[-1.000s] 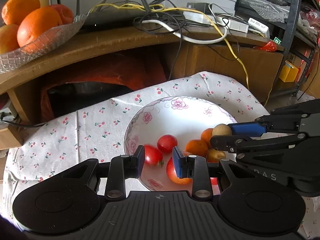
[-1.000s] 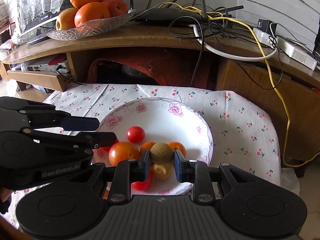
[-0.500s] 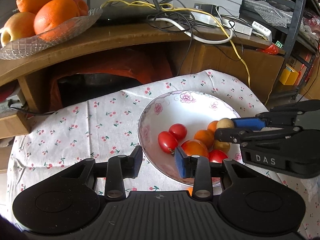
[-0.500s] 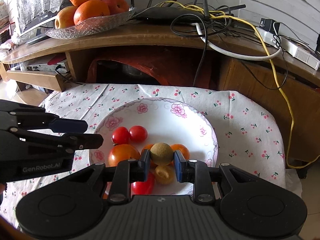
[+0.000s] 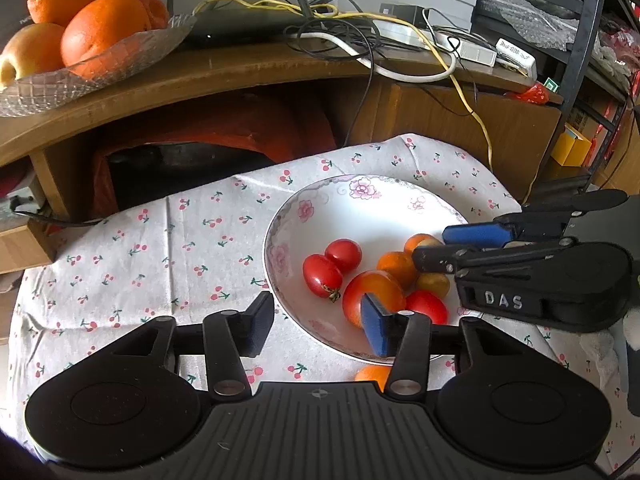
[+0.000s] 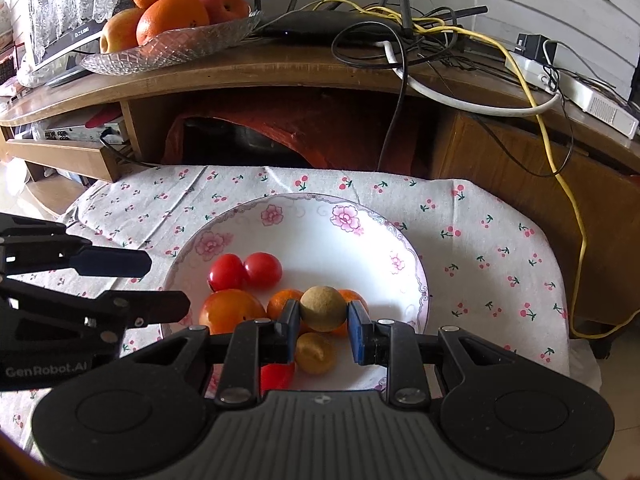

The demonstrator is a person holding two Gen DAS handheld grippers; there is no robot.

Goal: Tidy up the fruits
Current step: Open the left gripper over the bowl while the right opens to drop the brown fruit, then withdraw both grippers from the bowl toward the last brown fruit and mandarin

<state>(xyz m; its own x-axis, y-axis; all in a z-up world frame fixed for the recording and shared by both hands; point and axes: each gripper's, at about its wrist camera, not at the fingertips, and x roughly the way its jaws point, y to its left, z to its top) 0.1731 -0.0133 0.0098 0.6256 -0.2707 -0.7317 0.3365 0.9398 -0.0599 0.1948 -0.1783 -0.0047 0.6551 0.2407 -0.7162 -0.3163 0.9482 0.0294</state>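
Observation:
A white floral plate (image 5: 360,208) (image 6: 304,232) on the cherry-print cloth holds red tomatoes (image 5: 322,274) (image 6: 262,270), a large orange-red tomato (image 5: 372,292) (image 6: 230,310), small oranges (image 5: 396,266) and a yellowish fruit (image 6: 314,354). My right gripper (image 6: 323,322) is shut on a small round tan fruit (image 6: 323,308), held just above the fruit pile. My left gripper (image 5: 318,324) is open and empty over the plate's near-left rim; it also shows in the right wrist view (image 6: 160,284). A small orange (image 5: 372,374) lies on the cloth under the left gripper.
A wooden shelf (image 6: 280,68) behind the table carries a glass dish of oranges and apples (image 6: 172,16) (image 5: 80,28), a router and tangled cables (image 6: 420,28). A dark recess with red cloth (image 6: 296,128) lies below the shelf. A metal rack (image 5: 580,60) stands at the right.
My left gripper has drawn back and left from over the tomatoes to the plate's near rim and has opened wider. My right gripper still holds the tan fruit in about the same place.

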